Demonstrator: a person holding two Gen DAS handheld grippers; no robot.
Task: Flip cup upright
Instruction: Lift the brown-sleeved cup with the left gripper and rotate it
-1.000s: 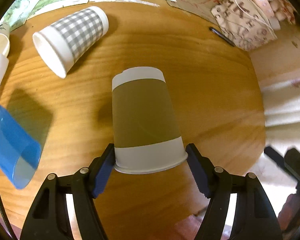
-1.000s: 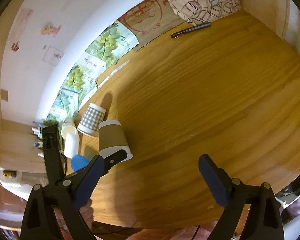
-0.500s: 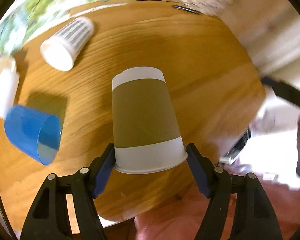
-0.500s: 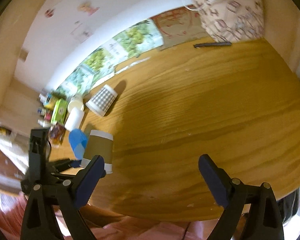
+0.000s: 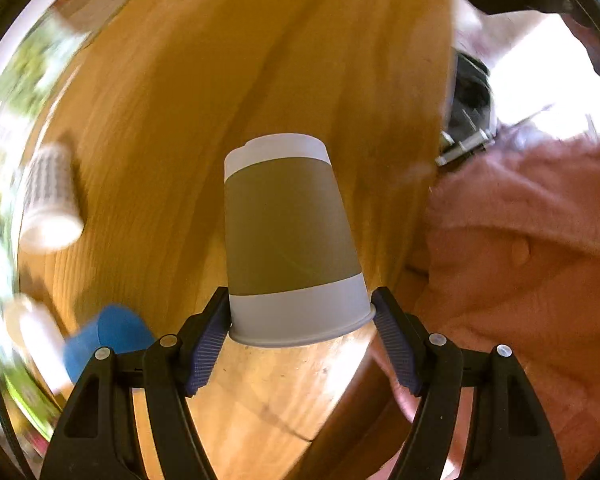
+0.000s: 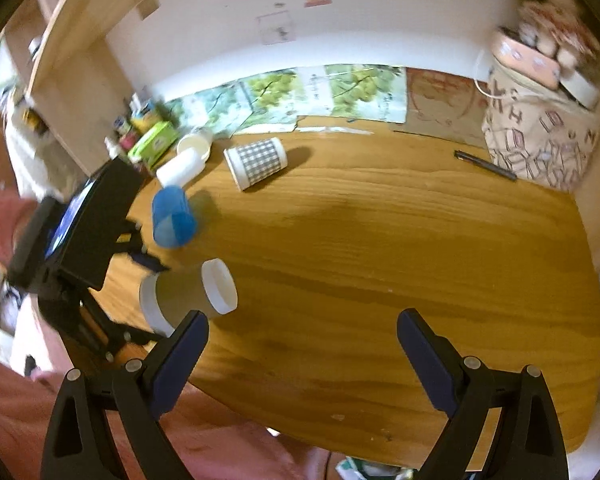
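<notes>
Left gripper (image 5: 300, 320) clamped on the cup (image 5: 288, 236), blue fingers (image 5: 206, 344) pressed to either side of the white band at its rim. Cup base pointing straight out ahead of the fingers, rim end back between them. From the right wrist view, cup (image 6: 188, 292) held on its side above the near left edge of the bench (image 6: 380, 260), base disc facing the camera, apparently clear of the wood.

Right gripper (image 6: 302, 356) empty, fingers (image 6: 424, 356) spread wide over bare bench, cup just off the tip of its left finger.

Beyond the left fingers in the right wrist view: blue cup (image 6: 172, 222) on its side, then checked cup (image 6: 256, 162) lying on its side farther off, white tub (image 6: 180, 166) beside it. Pen (image 6: 484, 165) far ahead of the right finger, near a patterned bag (image 6: 540, 140). Left wrist view heavily blurred; checked cup (image 5: 50, 204) and blue cup (image 5: 104, 336) out left of the fingers, pink clothing (image 5: 520, 260) to their right.
</notes>
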